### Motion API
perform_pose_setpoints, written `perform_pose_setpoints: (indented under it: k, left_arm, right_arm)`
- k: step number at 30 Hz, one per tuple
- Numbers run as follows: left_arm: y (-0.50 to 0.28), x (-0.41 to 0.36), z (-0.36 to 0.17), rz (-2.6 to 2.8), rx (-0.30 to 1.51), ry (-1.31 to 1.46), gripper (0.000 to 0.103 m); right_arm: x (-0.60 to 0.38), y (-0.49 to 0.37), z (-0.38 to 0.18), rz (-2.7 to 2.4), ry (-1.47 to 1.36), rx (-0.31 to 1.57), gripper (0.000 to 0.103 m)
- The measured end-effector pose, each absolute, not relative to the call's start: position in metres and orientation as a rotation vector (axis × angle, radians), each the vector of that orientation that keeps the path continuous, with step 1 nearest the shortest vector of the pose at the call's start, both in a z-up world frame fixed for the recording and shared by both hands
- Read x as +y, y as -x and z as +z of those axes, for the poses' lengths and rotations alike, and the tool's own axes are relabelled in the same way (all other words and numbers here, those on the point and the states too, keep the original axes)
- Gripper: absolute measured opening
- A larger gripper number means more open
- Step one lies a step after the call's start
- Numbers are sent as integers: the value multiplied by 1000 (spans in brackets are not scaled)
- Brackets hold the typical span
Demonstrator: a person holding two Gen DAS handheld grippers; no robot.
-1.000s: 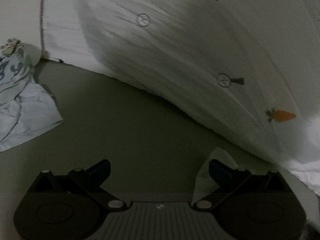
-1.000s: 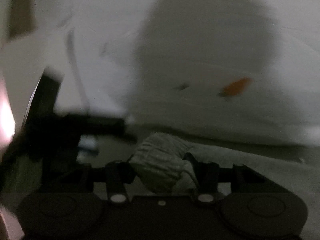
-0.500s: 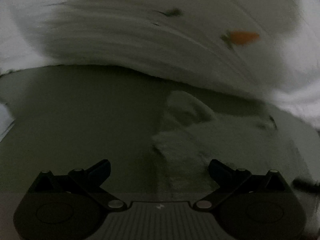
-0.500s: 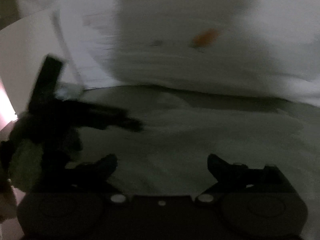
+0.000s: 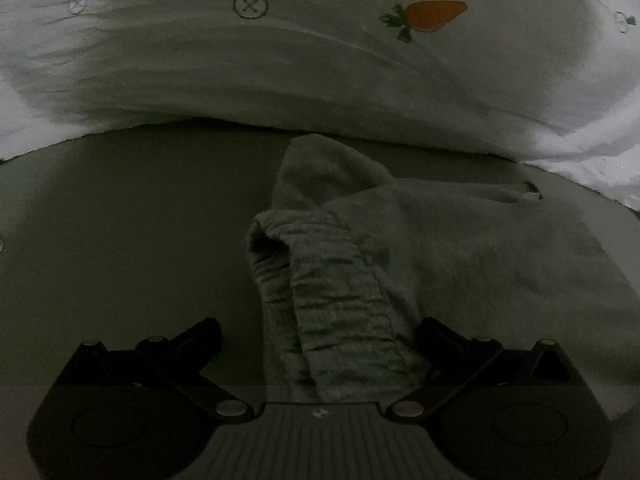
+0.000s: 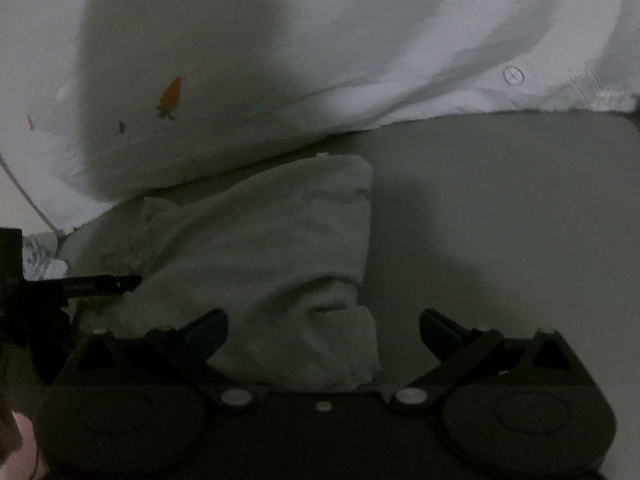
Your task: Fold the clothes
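Dim grey-green surface, no legible writing; green garment bunched between left gripper jaws, spread wide; right gripper likewise agape over garment

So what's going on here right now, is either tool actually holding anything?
Neither. A small grey-green garment lies partly folded on the grey surface, in front of a white sheet with a carrot print. The left tool and the right tool both stand open, fingers straddling the cloth's near edge without clamping it.
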State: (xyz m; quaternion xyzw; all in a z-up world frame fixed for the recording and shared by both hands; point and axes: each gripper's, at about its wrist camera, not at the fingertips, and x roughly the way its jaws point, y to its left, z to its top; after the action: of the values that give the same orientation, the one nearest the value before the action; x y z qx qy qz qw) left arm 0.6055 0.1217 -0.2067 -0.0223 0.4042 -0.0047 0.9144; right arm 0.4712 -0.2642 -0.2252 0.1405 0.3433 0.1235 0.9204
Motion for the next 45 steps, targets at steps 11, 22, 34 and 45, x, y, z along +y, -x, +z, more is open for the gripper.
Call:
perform_pose_setpoints:
  k: [11, 22, 34, 45]
  left_arm:
    - [-620, 112, -200, 56, 903, 28, 103]
    - [-634, 98, -203, 140, 839, 66, 101]
    - [-621, 38, -157, -54, 708, -24, 40]
    - [-606, -117, -83, -417, 522, -153, 39]
  right_arm:
    - [-262, -541, -245, 380, -307, 696, 103]
    - [-226, -597, -241, 485, -238, 698, 80]
    - [-224, -542, -200, 372, -262, 583, 11]
    - [-352, -442, -116, 37, -336, 332, 11]
